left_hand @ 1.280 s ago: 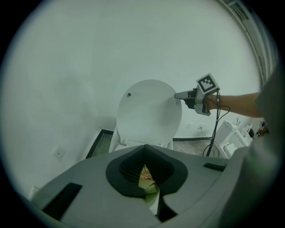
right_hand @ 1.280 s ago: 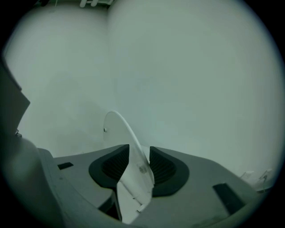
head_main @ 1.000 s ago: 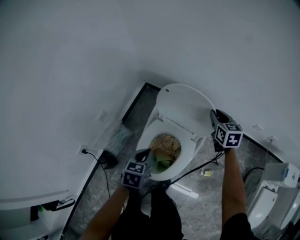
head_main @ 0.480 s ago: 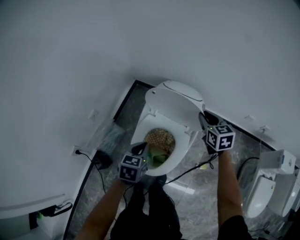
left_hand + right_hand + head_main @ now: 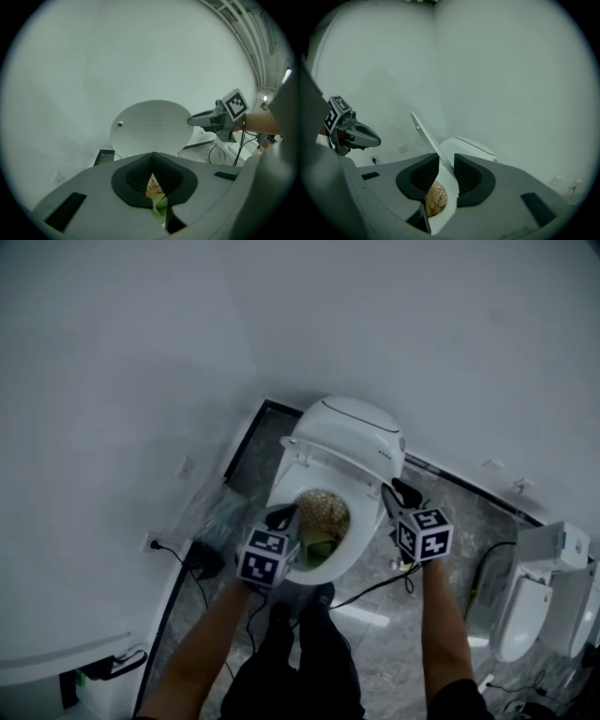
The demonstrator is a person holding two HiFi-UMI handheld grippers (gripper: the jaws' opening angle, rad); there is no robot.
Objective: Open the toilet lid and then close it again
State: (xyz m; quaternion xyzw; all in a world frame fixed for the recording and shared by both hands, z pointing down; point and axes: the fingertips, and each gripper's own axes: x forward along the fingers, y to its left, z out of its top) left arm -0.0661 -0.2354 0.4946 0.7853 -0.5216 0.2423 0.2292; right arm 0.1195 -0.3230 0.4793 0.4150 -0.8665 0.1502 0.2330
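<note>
The white toilet (image 5: 352, 418) stands in the corner. Its lid (image 5: 342, 457) is tilted forward, partway down over the seat (image 5: 361, 538). My right gripper (image 5: 389, 489) is shut on the lid's right edge; its jaws have just opened a little, and the lid's thin edge (image 5: 426, 133) still runs between the pads. My left gripper (image 5: 283, 516) hovers shut over the bowl's front left rim, apart from the lid. A patterned yellow-brown thing (image 5: 323, 512) and something green (image 5: 319, 549) lie in the bowl. In the left gripper view, the lid (image 5: 152, 126) faces me, with the right gripper (image 5: 191, 121) at its edge.
A wall socket with a black plug (image 5: 153, 542) sits at the left, and a crumpled clear bag (image 5: 220, 512) lies beside the toilet. A black cable (image 5: 375, 587) crosses the grey floor. Another white toilet (image 5: 520, 620) stands at the right. The person's legs (image 5: 300, 662) are in front of the bowl.
The lid has swung from upright to tilted forward over the bowl, and the right gripper has come toward me with it. The left gripper has risen slightly.
</note>
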